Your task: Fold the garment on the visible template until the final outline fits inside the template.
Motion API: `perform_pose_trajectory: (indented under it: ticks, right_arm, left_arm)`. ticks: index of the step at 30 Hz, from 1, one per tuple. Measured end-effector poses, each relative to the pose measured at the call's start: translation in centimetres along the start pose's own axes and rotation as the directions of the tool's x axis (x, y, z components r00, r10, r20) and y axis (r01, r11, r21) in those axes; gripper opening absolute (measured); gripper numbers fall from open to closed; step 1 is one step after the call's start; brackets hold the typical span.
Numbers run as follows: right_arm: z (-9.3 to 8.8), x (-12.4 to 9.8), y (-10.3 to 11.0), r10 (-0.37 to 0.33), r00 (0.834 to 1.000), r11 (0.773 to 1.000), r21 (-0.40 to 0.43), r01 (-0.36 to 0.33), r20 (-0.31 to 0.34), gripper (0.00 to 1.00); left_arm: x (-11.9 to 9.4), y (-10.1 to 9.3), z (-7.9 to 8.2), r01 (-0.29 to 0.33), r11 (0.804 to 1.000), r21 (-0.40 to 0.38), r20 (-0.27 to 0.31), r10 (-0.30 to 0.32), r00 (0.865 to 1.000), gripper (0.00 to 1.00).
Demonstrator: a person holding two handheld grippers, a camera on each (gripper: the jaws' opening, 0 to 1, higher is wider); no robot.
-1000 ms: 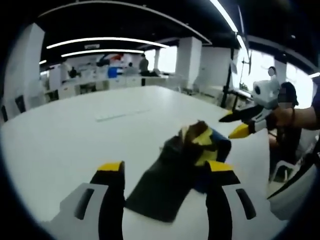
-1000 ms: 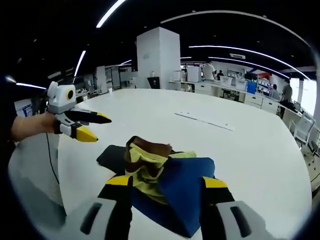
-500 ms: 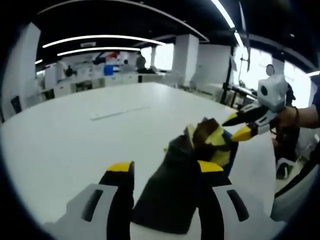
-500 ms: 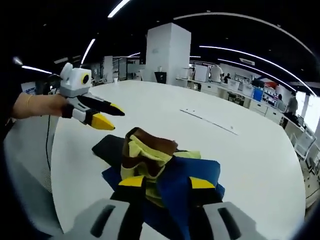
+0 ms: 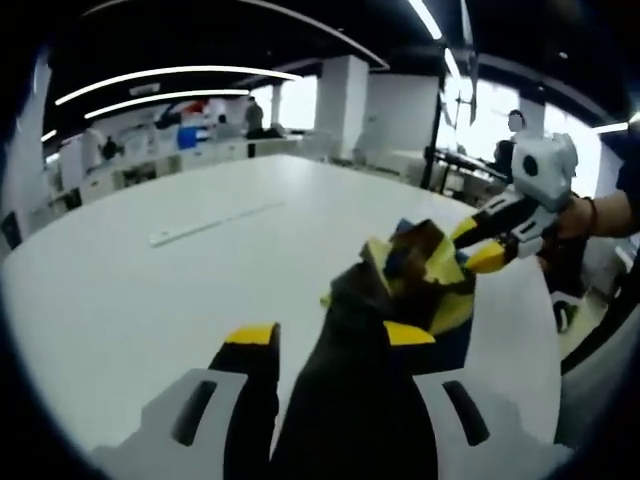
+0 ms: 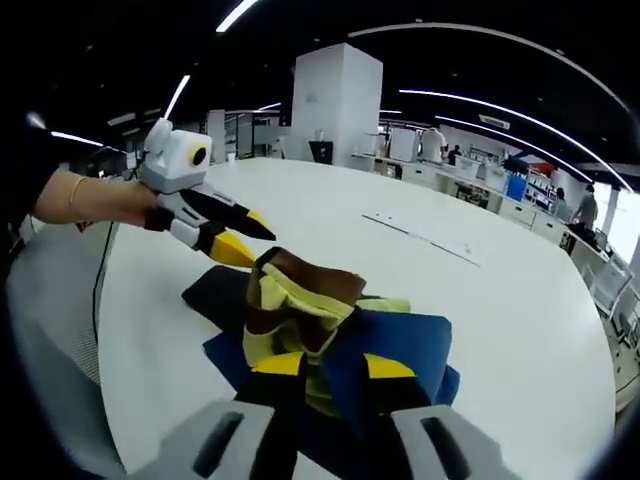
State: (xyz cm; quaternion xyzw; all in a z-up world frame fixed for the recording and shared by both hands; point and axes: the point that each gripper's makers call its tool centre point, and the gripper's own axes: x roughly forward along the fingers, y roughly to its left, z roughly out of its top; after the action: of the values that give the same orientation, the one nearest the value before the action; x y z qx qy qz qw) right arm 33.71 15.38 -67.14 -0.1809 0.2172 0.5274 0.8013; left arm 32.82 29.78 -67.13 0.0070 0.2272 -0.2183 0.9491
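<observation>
both grippers are closing in on the garment [image 6: 320,330], a bunched heap of yellow, brown, blue and dark cloth lying on the white table [image 6: 500,300]. the right gripper [image 6: 325,368] is sitting with its jaws narrowly apart around blue and yellow folds, though whether it is pinching them cannot be told; the left gripper [image 5: 325,338] is straddling the dark panel, jaws part open, grip likewise unclear. no template outline is readable under the heap. pulling from both ends is risking bunching the layers further or dragging the garment toward the near table edge.
</observation>
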Motion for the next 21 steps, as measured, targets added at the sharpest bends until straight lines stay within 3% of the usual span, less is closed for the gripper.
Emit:
perform_pose_trajectory:
  ticks: [7, 12, 21]
  right_arm:
    - [-0.1, 0.1, -0.1, -0.009, 1.000, 1.000, -0.012, 0.009, -0.004, 0.12]
    - [-0.3, 0.2, 0.2, -0.004, 1.000, 1.000, -0.017, 0.004, -0.012, 0.09]
    - [-0.9, 0.5, 0.7, -0.005, 0.999, 0.997, -0.072, 0.001, -0.053, 0.06]
  left_arm:
    - [1.5, -0.4, 0.0, 0.061, 0.998, 0.004, -0.001, -0.061, 0.998, 0.34]
    - [2.2, -1.2, -0.3, 0.138, 0.990, 0.030, -0.025, -0.137, 0.990, 0.27]
    - [3.4, -1.5, -0.6, 0.198, 0.979, 0.041, -0.059, -0.195, 0.979, 0.22]
